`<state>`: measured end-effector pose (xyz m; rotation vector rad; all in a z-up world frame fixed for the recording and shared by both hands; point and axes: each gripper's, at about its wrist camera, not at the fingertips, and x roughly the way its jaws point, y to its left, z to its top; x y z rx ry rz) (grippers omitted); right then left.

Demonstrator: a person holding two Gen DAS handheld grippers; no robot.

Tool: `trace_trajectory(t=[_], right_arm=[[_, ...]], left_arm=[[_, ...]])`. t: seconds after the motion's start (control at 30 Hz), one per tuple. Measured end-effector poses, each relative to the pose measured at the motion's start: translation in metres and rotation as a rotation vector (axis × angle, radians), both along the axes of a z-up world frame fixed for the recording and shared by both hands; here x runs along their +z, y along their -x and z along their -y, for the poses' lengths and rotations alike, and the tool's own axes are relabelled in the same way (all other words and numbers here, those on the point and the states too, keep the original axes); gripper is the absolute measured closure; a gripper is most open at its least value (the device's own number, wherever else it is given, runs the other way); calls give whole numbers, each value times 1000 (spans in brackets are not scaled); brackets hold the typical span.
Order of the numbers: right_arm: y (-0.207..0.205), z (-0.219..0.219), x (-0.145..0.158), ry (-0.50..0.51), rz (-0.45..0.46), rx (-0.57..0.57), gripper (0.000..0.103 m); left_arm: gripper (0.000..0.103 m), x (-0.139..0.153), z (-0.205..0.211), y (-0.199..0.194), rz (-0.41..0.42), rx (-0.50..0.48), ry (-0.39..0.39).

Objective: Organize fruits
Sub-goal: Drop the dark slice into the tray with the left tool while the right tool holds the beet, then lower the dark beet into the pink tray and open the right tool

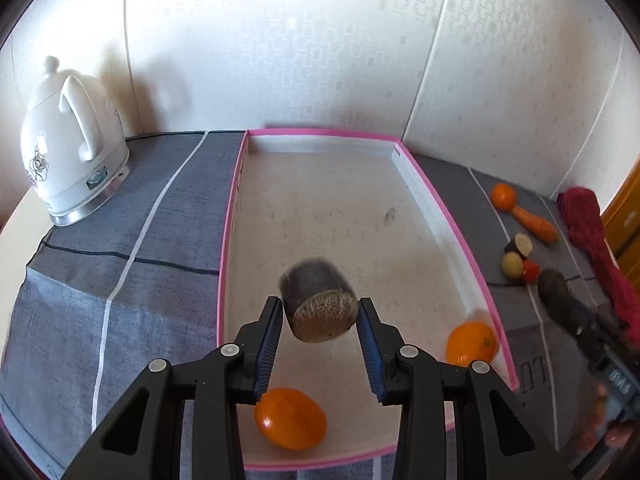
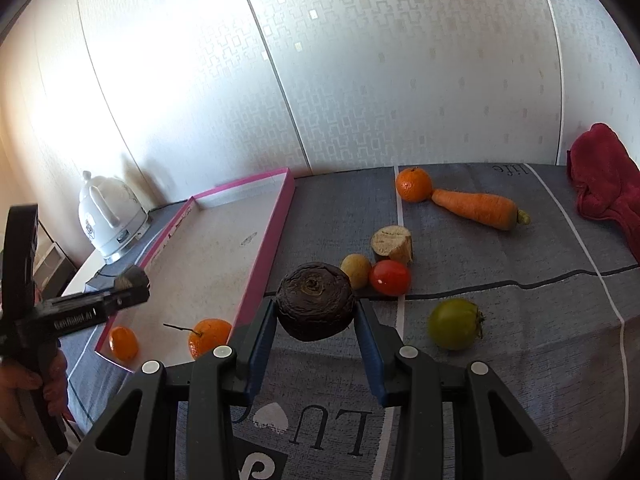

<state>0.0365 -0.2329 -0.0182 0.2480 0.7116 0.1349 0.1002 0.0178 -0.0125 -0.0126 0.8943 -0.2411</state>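
My left gripper (image 1: 320,312) is shut on a dark cut vegetable piece (image 1: 318,300) with a pale cut face, held above the pink-rimmed tray (image 1: 232,216). Two oranges (image 1: 290,418) (image 1: 472,343) lie at the tray's near end. My right gripper (image 2: 316,312) is shut on a dark round beet (image 2: 315,300), held above the grey cloth right of the tray (image 2: 276,236). On the cloth lie an orange (image 2: 414,184), a carrot (image 2: 478,208), a cut piece (image 2: 392,244), a yellowish fruit (image 2: 355,270), a red tomato (image 2: 390,277) and a green tomato (image 2: 456,323).
A white kettle (image 1: 72,148) stands at the back left beside the tray. A red cloth (image 2: 608,184) lies at the far right. A patterned wall runs close behind the table. The left gripper (image 2: 128,280) shows over the tray in the right wrist view.
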Motion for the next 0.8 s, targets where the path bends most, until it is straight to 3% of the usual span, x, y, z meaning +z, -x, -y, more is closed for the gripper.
trace_trajectory(t=[0.3, 0.6, 0.8], right_arm=[[-1, -19, 2, 54, 32, 53, 62], [-8, -42, 12, 122, 77, 173, 62], [-16, -54, 12, 113, 81, 220, 62]], left_arm=[[64, 0, -7, 2, -5, 44, 11], [33, -4, 5, 21, -26, 54, 12], [26, -6, 11, 27, -29, 49, -7]])
